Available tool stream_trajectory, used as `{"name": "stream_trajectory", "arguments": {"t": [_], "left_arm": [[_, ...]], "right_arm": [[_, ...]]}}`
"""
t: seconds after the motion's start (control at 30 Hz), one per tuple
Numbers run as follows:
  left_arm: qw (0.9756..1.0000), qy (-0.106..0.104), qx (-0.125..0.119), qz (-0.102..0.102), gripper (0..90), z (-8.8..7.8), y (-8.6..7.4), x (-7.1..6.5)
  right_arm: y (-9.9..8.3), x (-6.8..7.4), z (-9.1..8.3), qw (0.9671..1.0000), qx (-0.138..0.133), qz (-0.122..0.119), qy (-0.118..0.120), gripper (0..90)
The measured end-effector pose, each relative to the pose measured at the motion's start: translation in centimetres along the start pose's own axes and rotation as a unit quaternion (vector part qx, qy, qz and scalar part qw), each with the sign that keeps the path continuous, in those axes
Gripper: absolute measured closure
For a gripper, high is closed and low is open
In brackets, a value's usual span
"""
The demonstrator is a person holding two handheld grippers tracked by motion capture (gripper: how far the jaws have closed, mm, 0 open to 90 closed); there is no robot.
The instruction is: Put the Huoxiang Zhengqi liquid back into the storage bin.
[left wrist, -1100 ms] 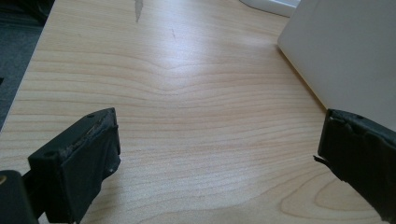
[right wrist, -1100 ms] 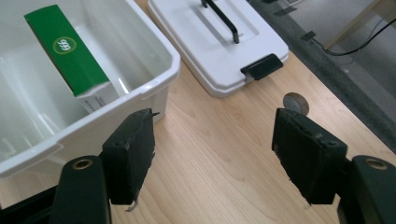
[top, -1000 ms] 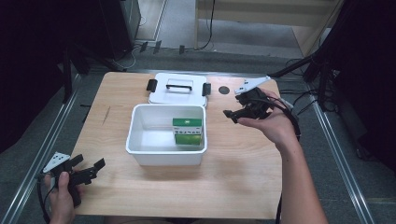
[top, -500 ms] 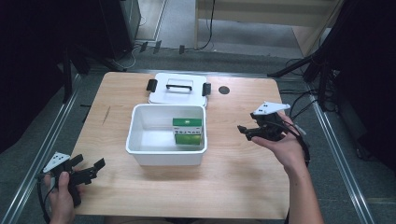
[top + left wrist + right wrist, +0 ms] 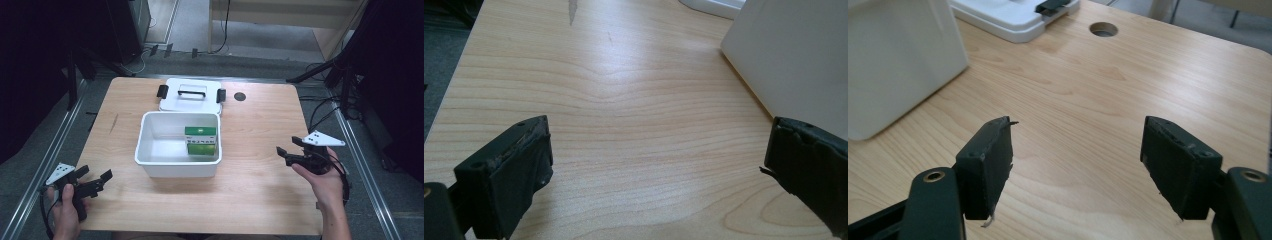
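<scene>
Bin: white rectangular plastic bin (image 5: 177, 162) between both claws, holding green cardboard boxes (image 5: 201, 141).
Lid: white black-handled lid (image 5: 190, 95) beyond bin.
Left claw (image 5: 97, 181): released, empty, bin ahead-right.
Right claw (image 5: 286, 155): released, empty; bare wooden table (image 5: 260, 190) between it and bin.

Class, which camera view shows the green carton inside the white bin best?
The high view: it looks down into the white bin, where the green carton sits against its right wall. Both gripper views catch the bin's outer wall, which hides the carton.
</scene>
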State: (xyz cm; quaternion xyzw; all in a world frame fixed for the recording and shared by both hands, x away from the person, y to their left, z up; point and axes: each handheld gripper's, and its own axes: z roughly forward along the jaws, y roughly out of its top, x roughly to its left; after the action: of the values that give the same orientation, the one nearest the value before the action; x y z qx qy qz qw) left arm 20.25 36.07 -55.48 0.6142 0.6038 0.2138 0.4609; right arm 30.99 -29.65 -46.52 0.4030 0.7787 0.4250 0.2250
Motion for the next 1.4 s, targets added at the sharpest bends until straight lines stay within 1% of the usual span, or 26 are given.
{"name": "stream_trajectory", "arguments": {"t": [0.07,0.17,0.27,0.3,0.33,0.37,0.4,0.43,0.53,0.67,0.8,0.83,0.9,0.93,0.97,1.07,1.1,1.17,1.2,1.23,1.27,1.3,1.37,1.4], "left_arm": [[1.0,0.0,-0.001,0.0,0.0,0.0,0.0,0.0],[1.0,0.0,-0.001,-0.001,0.0,0.0,0.0,0.0],[1.0,0.0,0.0,0.0,0.0,0.0,0.0,0.0],[1.0,0.0,-0.001,-0.001,0.0,0.0,0.0,0.0],[1.0,0.001,0.0,-0.001,0.0,0.0,0.0,0.0],[1.0,0.001,0.0,0.0,0.0,0.0,0.0,0.0],[1.0,0.001,0.0,0.0,0.0,0.0,0.0,0.0],[1.0,0.002,0.0,-0.001,0.0,0.0,0.0,0.0],[1.0,0.002,0.0,0.0,0.0,0.0,0.0,0.0],[1.0,0.002,0.0,0.001,0.0,0.0,0.0,0.0],[1.0,0.002,0.0,0.001,0.0,0.0,0.0,0.0],[1.0,0.002,0.001,0.0,0.0,0.0,0.0,0.0],[1.0,0.002,0.001,0.001,0.0,0.0,0.0,0.0],[1.0,0.001,0.002,0.001,0.0,0.0,0.0,0.0],[1.0,0.002,0.002,0.001,0.0,0.0,0.0,0.0],[1.0,0.001,0.001,0.001,0.0,0.1,0.0,0.0],[1.0,0.001,0.001,0.001,0.0,0.1,0.0,0.0],[1.0,0.001,0.001,0.0,0.0,0.1,0.0,0.0],[1.0,0.002,0.0,-0.001,0.0,0.1,0.0,0.0],[1.0,0.002,0.0,-0.002,0.0,0.0,0.0,0.0],[1.0,0.001,0.001,-0.001,0.0,0.1,0.0,0.0],[1.0,0.002,0.0,-0.002,0.0,0.1,0.0,0.0],[1.0,0.001,0.001,-0.001,0.0,0.1,0.0,0.0],[1.0,0.001,0.001,0.0,0.0,0.1,0.0,0.0]], "right_arm": [[-1.1,-0.3,-0.5,0.9998,-0.008,0.012,-0.009,29.8],[-2.7,-0.9,-1.3,0.9992,-0.021,0.025,-0.024,29.7],[-4.4,-1.3,-2.0,0.9983,-0.026,0.038,-0.035,29.7],[-4.4,-1.3,-2.0,0.9983,-0.026,0.038,-0.035,29.7],[-5.3,-1.5,-2.5,0.9977,-0.032,0.045,-0.04,29.8],[-5.7,-1.6,-2.8,0.9972,-0.037,0.048,-0.044,30.2],[-5.7,-1.6,-2.8,0.9972,-0.037,0.048,-0.044,30.2],[-6.6,-1.7,-3.2,0.9961,-0.045,0.051,-0.055,30.4],[-7.8,-1.8,-3.7,0.9941,-0.062,0.065,-0.061,30.1],[-9.2,-1.7,-4.2,0.9914,-0.084,0.079,-0.063,27.5],[-10.6,-1.6,-4.6,0.9889,-0.098,0.073,-0.084,24.9],[-10.8,-1.5,-4.8,0.9884,-0.1,0.076,-0.086,23.3],[-11.3,-1.4,-5.0,0.9874,-0.101,0.081,-0.091,17.2],[-11.3,-1.4,-5.0,0.9874,-0.101,0.081,-0.091,17.2],[-11.8,-1.2,-5.0,0.9865,-0.105,0.087,-0.09,13.4],[-12.3,-0.7,-4.7,0.9856,-0.119,0.092,-0.077,13.5],[-12.3,-0.7,-4.7,0.9856,-0.119,0.092,-0.077,13.5],[-12.3,-0.6,-4.5,0.9843,-0.127,0.098,-0.073,13.5],[-12.3,-0.6,-4.3,0.9823,-0.136,0.107,-0.072,13.6],[-12.2,-0.7,-4.3,0.9819,-0.136,0.112,-0.07,13.4],[-12.2,-0.6,-4.3,0.9825,-0.132,0.111,-0.07,13.2],[-12.3,-0.6,-4.4,0.9825,-0.134,0.109,-0.071,13.3],[-12.4,-0.7,-4.4,0.9821,-0.136,0.111,-0.068,13.2],[-12.4,-0.7,-4.5,0.9815,-0.137,0.116,-0.068,13.2]]}}
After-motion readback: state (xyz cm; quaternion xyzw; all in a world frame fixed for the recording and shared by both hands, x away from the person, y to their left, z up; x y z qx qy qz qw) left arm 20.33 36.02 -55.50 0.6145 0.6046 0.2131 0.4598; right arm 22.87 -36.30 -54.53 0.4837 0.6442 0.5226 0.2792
